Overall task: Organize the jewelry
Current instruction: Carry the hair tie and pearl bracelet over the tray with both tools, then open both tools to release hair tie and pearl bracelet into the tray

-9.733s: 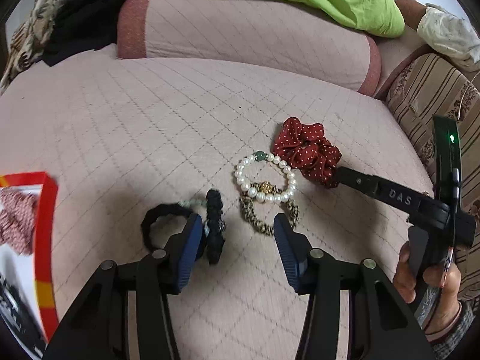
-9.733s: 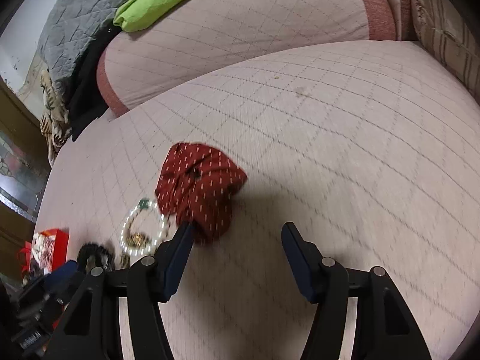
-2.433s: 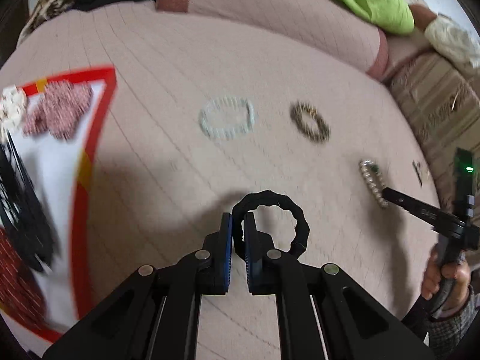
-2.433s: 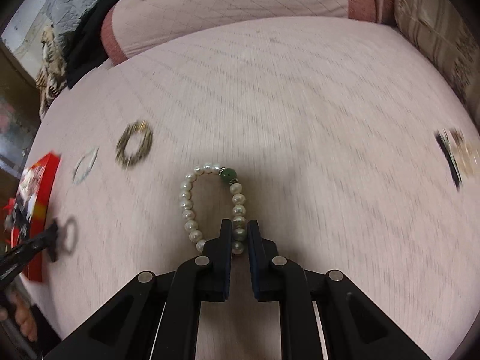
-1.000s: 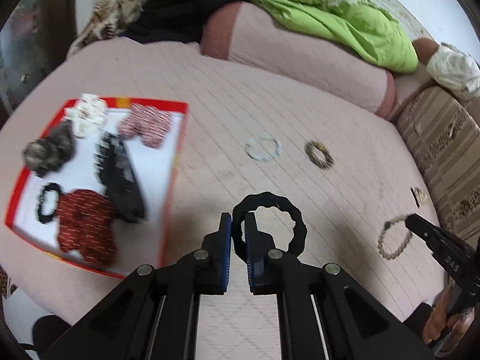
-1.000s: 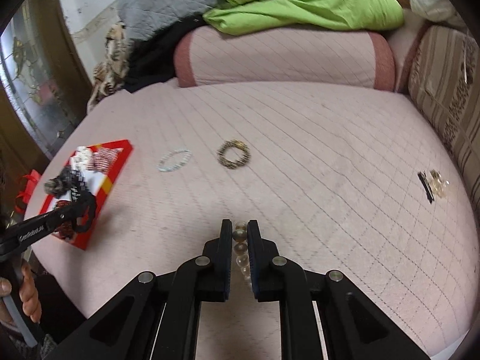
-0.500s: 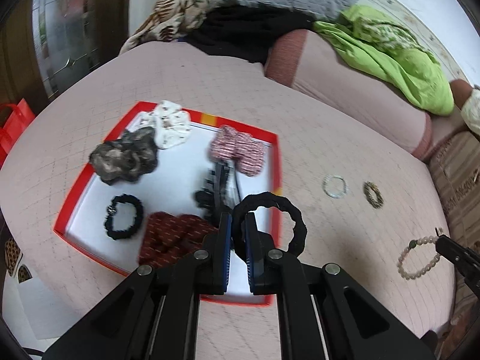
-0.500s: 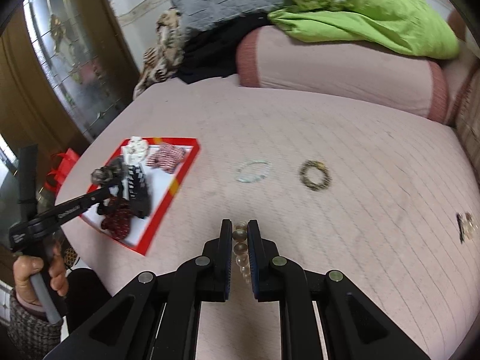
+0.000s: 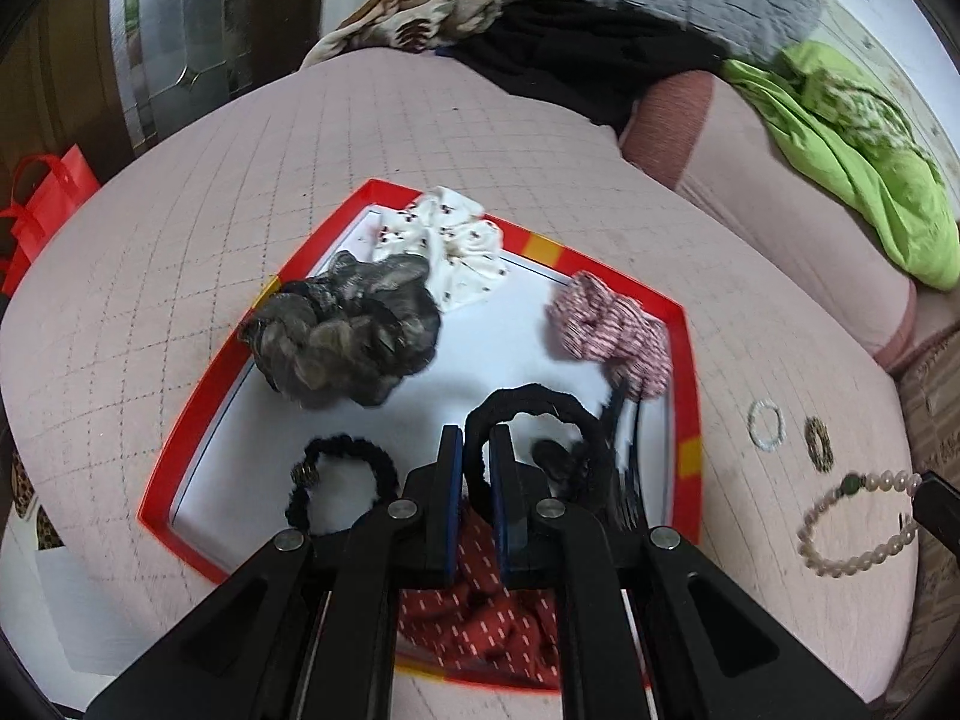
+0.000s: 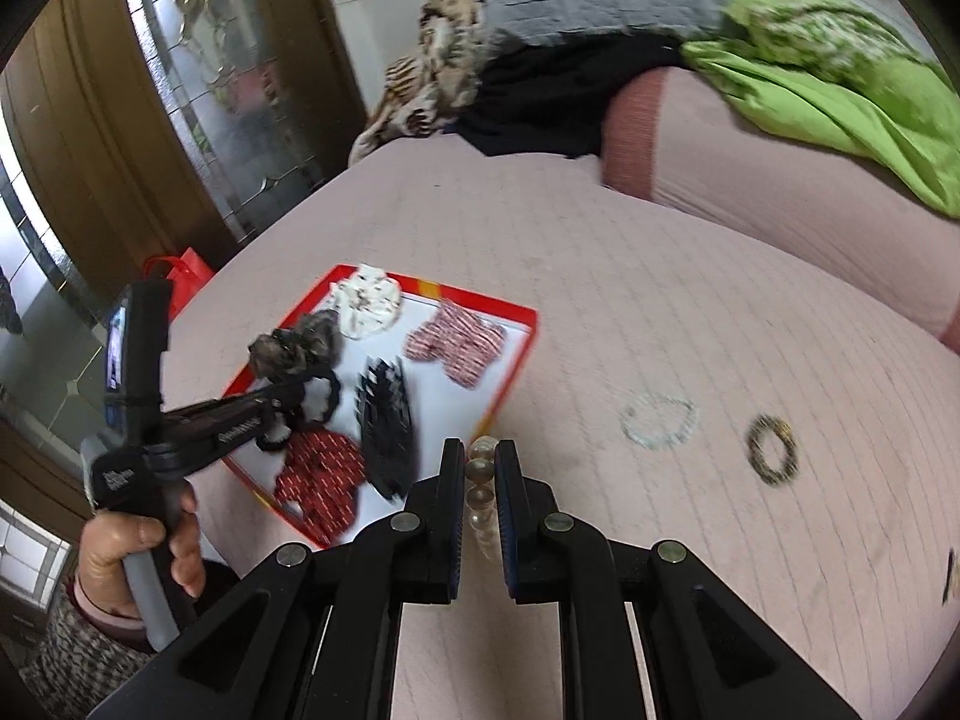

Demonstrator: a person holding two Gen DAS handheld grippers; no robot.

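My left gripper point(image 9: 476, 441) is shut on a black hair tie point(image 9: 543, 405) and holds it over the red-rimmed white tray point(image 9: 204, 402). The tray holds a grey scrunchie point(image 9: 345, 330), a white scrunchie point(image 9: 447, 240), a red-striped scrunchie point(image 9: 612, 330), a red dotted scrunchie point(image 9: 480, 624), a black bracelet point(image 9: 342, 480) and a black hair claw point(image 10: 387, 426). My right gripper point(image 10: 480, 462) is shut on a pearl bracelet point(image 10: 480, 471), which hangs above the bed in the left wrist view point(image 9: 852, 522). My left gripper also shows in the right wrist view point(image 10: 294, 396).
A pale bead bracelet point(image 10: 660, 420) and a dark gold bracelet point(image 10: 771, 450) lie on the pink quilted bed point(image 10: 690, 312) right of the tray point(image 10: 516, 360). A small clip point(image 10: 951, 570) lies far right. A bolster point(image 10: 780, 198) with green, grey and black cloth lies behind.
Both grippers have moved left. The left one now holds the black hair tie low over the tray. The right one has carried the pearl bracelet closer to the tray's right edge.
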